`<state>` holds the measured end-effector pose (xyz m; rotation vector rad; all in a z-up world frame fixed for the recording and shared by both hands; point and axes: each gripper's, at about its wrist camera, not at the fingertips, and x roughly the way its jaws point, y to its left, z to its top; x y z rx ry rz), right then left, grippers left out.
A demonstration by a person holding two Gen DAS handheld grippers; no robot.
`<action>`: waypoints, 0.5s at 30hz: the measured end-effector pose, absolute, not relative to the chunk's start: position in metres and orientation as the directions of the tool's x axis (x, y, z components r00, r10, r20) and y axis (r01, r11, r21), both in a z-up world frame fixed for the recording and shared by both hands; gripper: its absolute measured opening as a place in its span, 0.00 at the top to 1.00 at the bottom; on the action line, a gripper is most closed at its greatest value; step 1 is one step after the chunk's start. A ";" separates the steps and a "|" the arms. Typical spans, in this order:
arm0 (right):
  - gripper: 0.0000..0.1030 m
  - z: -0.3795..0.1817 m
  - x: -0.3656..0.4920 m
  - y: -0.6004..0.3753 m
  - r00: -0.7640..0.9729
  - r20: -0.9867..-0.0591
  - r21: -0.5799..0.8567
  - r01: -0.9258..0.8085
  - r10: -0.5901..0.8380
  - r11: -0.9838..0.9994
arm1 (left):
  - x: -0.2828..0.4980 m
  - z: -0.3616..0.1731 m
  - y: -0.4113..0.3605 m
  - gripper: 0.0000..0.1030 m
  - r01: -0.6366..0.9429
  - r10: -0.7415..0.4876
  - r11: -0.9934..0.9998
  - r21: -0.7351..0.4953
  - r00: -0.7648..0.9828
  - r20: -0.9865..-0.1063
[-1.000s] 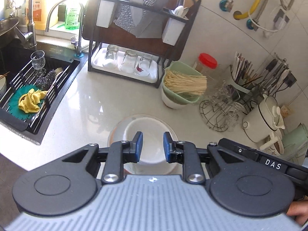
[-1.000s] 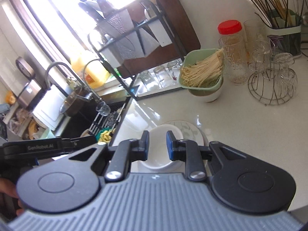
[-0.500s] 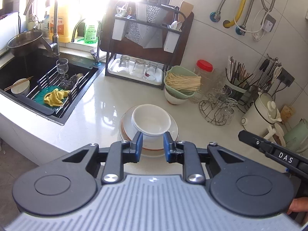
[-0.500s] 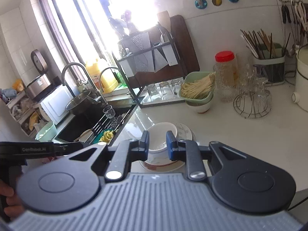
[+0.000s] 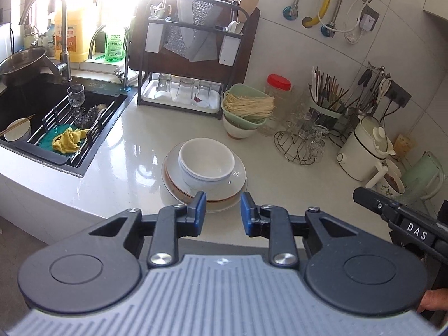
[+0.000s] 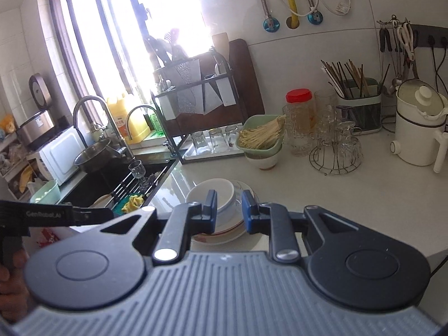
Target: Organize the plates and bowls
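Left jaws: the left gripper (image 5: 223,210) is opening, a gap between the blue pads and nothing in it; it hangs off the table's near edge, clear of the stack.
Right jaws: the right gripper (image 6: 229,208) stands narrowly parted and empty, also short of the stack, aimed at it.
Bowls: white bowls (image 5: 206,162) are nested one in another, mouths up, so they take one footprint.
Plates: the plates (image 5: 236,180) lie flat under the bowls, widest at the bottom, which should keep the pile steady.
Stack place: on the table near its front edge, right of the sink (image 5: 36,103) and well apart from the rack (image 5: 193,64) at the back edge.
Stage: by my reading, stacking looks done; neither gripper touches anything.
Risk: the lower plates sit a little off-centre, so a nudge may slide them.
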<state>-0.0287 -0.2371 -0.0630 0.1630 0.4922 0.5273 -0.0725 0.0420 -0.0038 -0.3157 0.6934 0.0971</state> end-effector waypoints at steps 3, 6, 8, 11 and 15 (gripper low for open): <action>0.78 -0.068 -0.038 -0.240 0.759 -0.411 0.273 -0.426 0.505 0.863 | -0.073 -0.004 0.039 0.70 -0.177 -0.017 0.956 -0.235 0.763 -0.646; 0.78 -0.069 -0.047 -0.242 0.768 -0.416 0.264 -0.411 0.488 0.872 | -0.076 -0.003 0.037 0.65 -0.169 -0.014 0.960 -0.222 0.764 -0.645; 0.78 -0.068 -0.051 -0.244 0.771 -0.420 0.261 -0.402 0.478 0.878 | -0.078 -0.003 0.035 0.62 -0.167 -0.013 0.962 -0.217 0.762 -0.647; 0.67 -0.066 -0.054 -0.247 0.777 -0.422 0.265 -0.388 0.468 0.883 | -0.079 -0.005 0.031 0.53 -0.160 -0.015 0.966 -0.204 0.752 -0.659; 0.18 -0.064 -0.055 -0.250 0.794 -0.422 0.250 -0.363 0.438 0.898 | -0.081 -0.007 0.026 0.26 -0.158 -0.009 0.969 -0.188 0.742 -0.670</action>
